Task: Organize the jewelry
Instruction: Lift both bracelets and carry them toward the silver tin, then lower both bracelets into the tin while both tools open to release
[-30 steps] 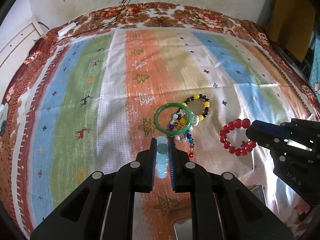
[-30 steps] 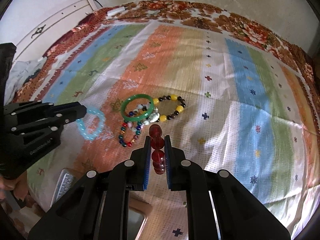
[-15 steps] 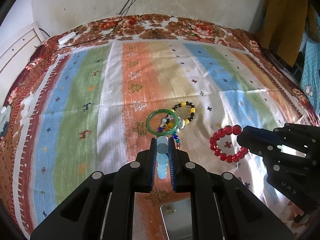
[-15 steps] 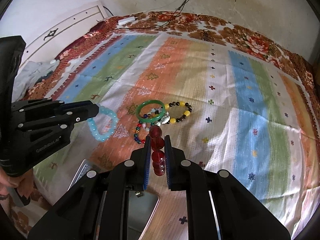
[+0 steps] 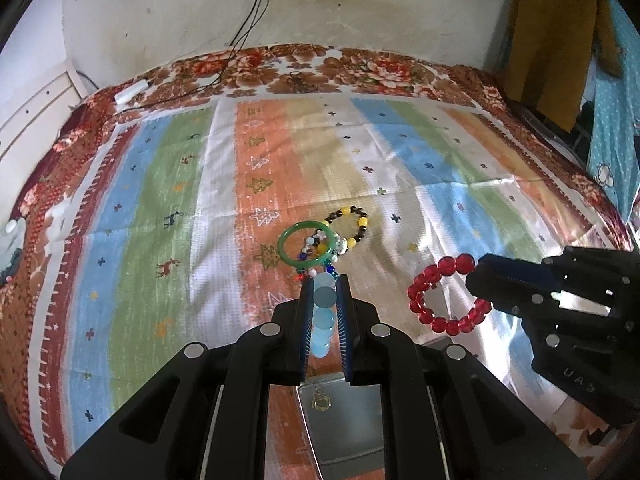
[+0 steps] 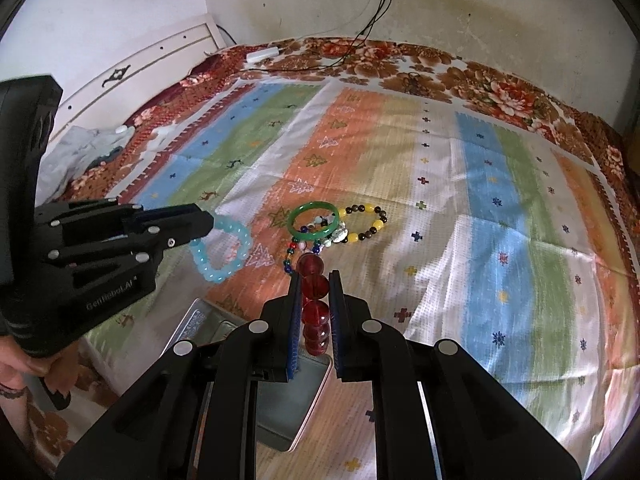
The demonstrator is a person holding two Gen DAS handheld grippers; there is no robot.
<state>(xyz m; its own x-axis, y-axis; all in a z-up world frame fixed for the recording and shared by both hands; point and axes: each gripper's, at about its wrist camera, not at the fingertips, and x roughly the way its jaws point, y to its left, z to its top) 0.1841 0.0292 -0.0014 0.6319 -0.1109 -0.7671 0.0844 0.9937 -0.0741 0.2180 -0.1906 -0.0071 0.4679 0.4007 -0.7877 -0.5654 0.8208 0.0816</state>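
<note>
My left gripper [image 5: 324, 286] is shut on a pale blue bead bracelet [image 5: 323, 316], which also shows hanging from it in the right wrist view [image 6: 224, 250]. My right gripper [image 6: 314, 280] is shut on a red bead bracelet [image 6: 314, 304], seen as a ring in the left wrist view [image 5: 444, 294]. Both are held above the striped cloth. A green bangle [image 5: 306, 246], a yellow-and-brown bead bracelet [image 5: 354, 226] and a multicoloured bead string [image 6: 298, 248] lie together on the cloth ahead. An open metal tin [image 6: 280, 408] lies below the grippers; in the left wrist view [image 5: 340, 424] a small ring lies in it.
The striped cloth [image 5: 160, 200] covers a bed with a floral border [image 5: 360, 68]. Cables [image 5: 240, 40] run from a wall socket to a white adapter [image 5: 130, 90]. A white headboard [image 6: 140, 68] stands at the left, and crumpled cloth [image 6: 84, 152] lies beside it.
Both grippers have lifted and drawn back from the jewellery pile with their bracelets still held. The pile looks smaller and farther, and the metal tin has come into view below.
</note>
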